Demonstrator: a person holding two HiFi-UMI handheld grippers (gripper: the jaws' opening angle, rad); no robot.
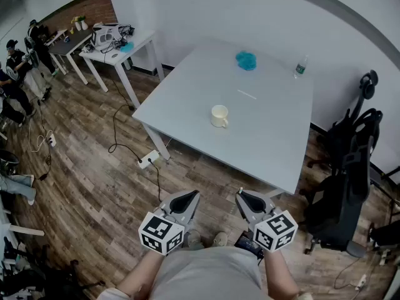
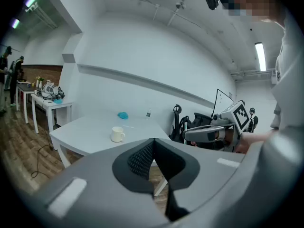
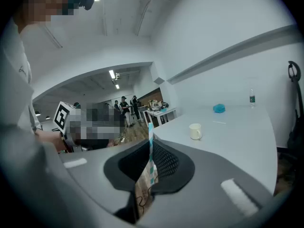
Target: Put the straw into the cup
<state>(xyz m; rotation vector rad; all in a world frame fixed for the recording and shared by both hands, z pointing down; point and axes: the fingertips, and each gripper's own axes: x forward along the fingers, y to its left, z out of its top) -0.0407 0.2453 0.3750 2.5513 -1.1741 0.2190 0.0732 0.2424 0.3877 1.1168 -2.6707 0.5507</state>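
Observation:
A cream cup (image 1: 219, 115) stands near the middle of the grey-white table (image 1: 275, 149); it also shows as the cup (image 2: 117, 134) and the cup (image 3: 195, 131) in the gripper views. My right gripper (image 3: 151, 145) is shut on a teal-and-white striped straw (image 3: 151, 156), which stands upright between the jaws. A thin white straw (image 1: 246, 94) lies on the table beyond the cup. My left gripper (image 2: 153, 144) is shut with nothing in it. Both the left gripper (image 1: 189, 197) and the right gripper (image 1: 244, 197) are held close to the body, over the floor and short of the table's near edge.
A blue crumpled thing (image 1: 246, 60) and a small bottle (image 1: 301, 67) sit at the table's far side. Black office chairs (image 1: 350, 167) stand to the right. A white desk (image 1: 119, 49) with gear and some people (image 1: 15, 67) are at the left. A power strip (image 1: 149, 161) with its cable lies on the floor.

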